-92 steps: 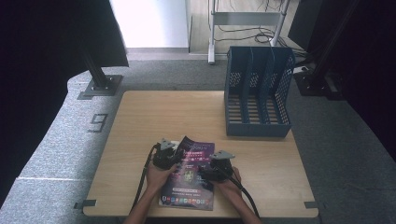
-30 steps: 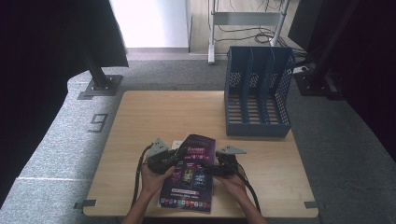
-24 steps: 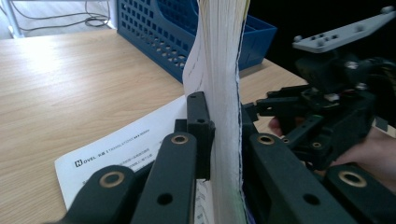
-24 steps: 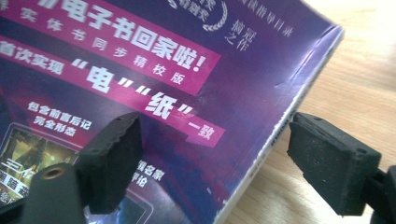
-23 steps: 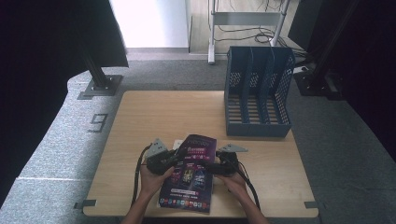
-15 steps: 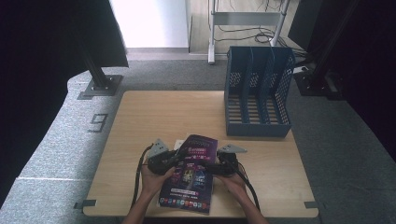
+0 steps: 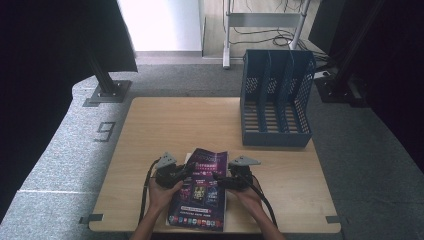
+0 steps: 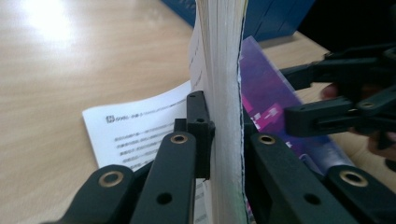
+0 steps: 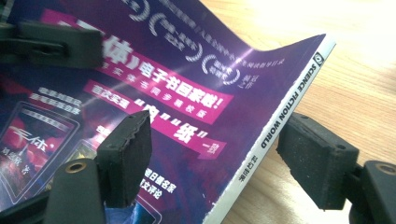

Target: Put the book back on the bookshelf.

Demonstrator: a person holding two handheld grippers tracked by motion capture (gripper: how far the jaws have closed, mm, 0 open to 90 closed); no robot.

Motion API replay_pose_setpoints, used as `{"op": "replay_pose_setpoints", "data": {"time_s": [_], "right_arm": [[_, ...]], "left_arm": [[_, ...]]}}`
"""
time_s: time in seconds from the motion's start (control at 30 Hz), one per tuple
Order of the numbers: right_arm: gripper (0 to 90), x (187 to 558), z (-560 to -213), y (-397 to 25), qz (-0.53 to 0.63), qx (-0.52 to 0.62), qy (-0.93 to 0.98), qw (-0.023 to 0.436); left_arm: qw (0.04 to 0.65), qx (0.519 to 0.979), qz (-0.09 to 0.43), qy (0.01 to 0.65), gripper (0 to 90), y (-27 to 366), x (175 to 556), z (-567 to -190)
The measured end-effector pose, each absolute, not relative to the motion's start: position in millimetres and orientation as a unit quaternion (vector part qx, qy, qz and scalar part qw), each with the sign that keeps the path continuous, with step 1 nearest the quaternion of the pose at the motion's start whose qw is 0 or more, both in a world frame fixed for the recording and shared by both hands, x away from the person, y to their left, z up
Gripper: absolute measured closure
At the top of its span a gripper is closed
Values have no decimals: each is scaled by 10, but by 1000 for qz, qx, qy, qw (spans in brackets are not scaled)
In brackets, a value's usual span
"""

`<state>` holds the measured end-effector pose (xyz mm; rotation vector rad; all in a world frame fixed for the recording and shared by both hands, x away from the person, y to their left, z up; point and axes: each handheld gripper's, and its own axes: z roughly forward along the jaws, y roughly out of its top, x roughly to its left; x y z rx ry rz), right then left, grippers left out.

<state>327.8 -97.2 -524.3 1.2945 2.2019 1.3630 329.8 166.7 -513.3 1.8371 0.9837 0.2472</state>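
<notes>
Magazine (image 7: 200, 187) — left gripper's (image 7: 172, 173) jaws clamped

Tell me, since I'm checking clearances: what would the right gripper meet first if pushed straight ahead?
Most likely the magazine itself: its spine edge sits between the right gripper's open jaws. Beyond it lies the left gripper, though depth is unclear.

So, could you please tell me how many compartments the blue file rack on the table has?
3. The blue file rack stands at the table's far right corner; its compartments sit side by side, left, middle and right, all apparently empty.
</notes>
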Motion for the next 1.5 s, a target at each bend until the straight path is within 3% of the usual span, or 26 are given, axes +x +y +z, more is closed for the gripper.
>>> {"op": "replay_pose_setpoints", "data": {"time_s": [0.4,1.07,1.5], "right_arm": [[289,3280,-5281,-973,459,444,760,119],[292,3503,-5355,-907,436,443,775,112],[375,3585,-5386,-890,437,445,774,110]], "left_arm": [[457,777,89,423,835,1590,3404,-5350],[448,779,77,432,813,1594,3464,-5419],[446,779,73,435,805,1607,3475,-5423]]}}
